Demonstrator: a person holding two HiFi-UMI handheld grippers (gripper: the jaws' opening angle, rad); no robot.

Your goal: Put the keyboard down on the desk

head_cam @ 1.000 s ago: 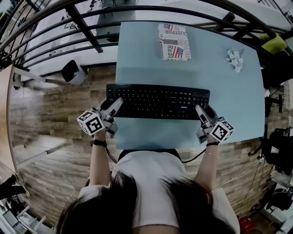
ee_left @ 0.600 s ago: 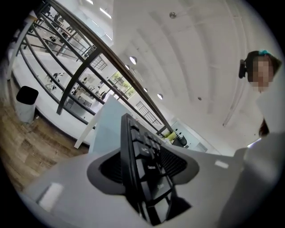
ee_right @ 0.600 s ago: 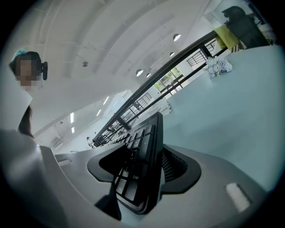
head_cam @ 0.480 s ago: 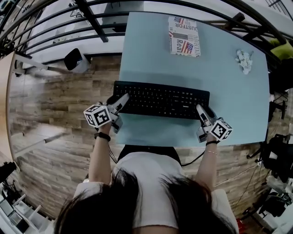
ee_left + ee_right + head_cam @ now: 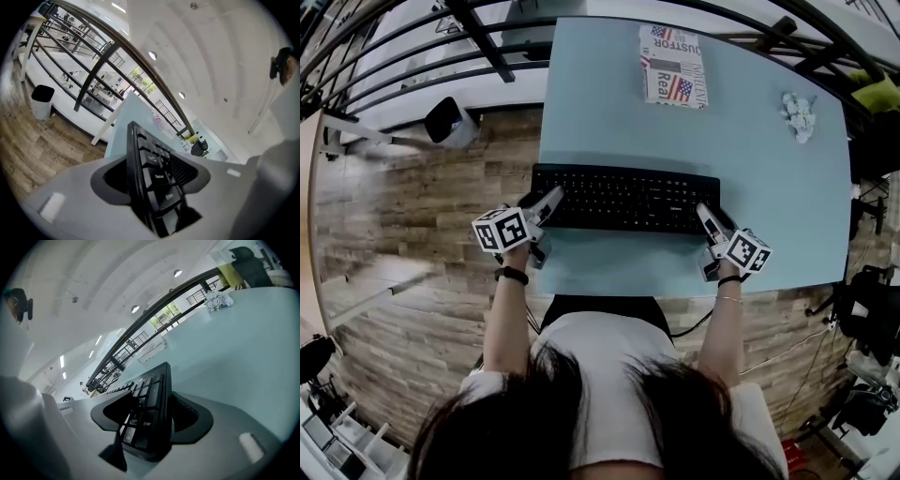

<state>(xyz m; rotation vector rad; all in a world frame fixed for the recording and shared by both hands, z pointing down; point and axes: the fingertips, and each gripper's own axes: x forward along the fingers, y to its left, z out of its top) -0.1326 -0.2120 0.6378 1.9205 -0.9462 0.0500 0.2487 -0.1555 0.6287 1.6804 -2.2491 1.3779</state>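
Two grippers flank the black keyboard, which lies flat on the pale blue desk towards its near edge, its long side running left to right. At the left end the left gripper has the keyboard between its jaws, and the right gripper has the right end; both pairs of jaws are spreading, with dark gaps beside the keyboard in each gripper view. Farther back lie a newspaper-print box and, far right, a crumpled white wad.
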